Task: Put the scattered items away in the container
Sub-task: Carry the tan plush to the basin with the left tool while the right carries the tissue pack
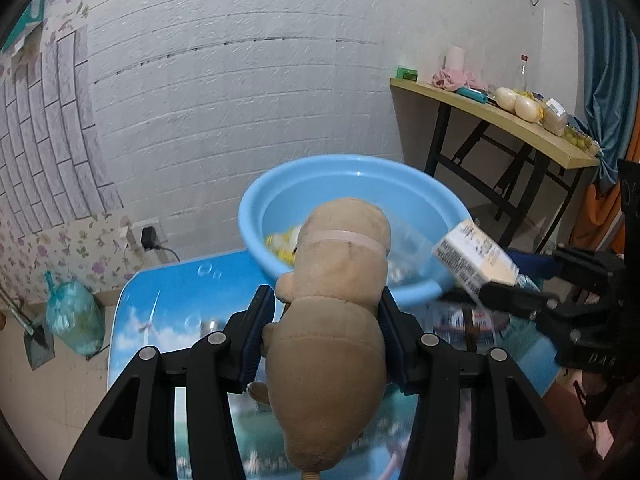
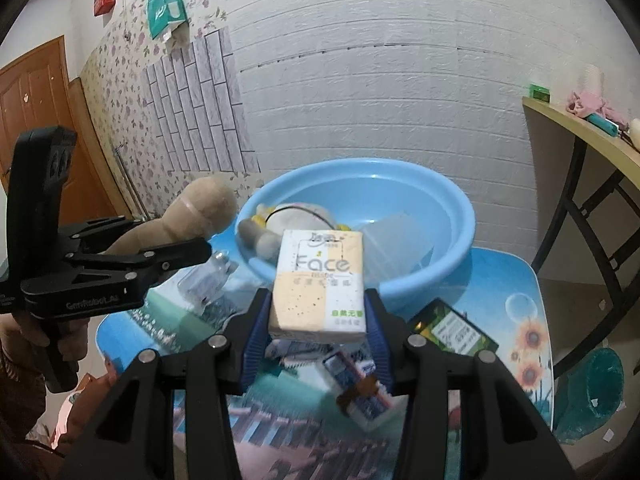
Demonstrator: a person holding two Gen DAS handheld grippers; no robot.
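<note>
**Inspector:** Both sets of jaws are loaded. On the left gripper [image 1: 326,332] they are clamped around the middle of a tan plush toy [image 1: 332,320]; on the right gripper [image 2: 318,320] they pinch the lower sides of a tissue pack [image 2: 318,284]. Neither is empty or slack.

**Clerk:** Position of the two items?

**Inspector:** Both are held clear above the table [image 2: 516,288], just short of the near rim of the blue basin [image 2: 460,216]. The toy's head overlaps the rim in the left wrist view; whether it is truly over the opening, I cannot tell.

**Clerk:** Anything already in the basin?

**Inspector:** Yes. Another soft toy with yellow trim [image 2: 280,220] lies at the left inside, and a clear plastic piece [image 2: 396,240] sits beside it. So the work is partly done.

**Clerk:** And outstanding?

**Inspector:** Apart from the two items in hand, the table holds a dark green packet [image 2: 452,330], a blue-and-white carton [image 2: 360,388] below the right gripper, and a clear wrapped object [image 2: 212,280] near the left. In my judgement roughly half remains: two drops, then at least three more pickups.
</note>
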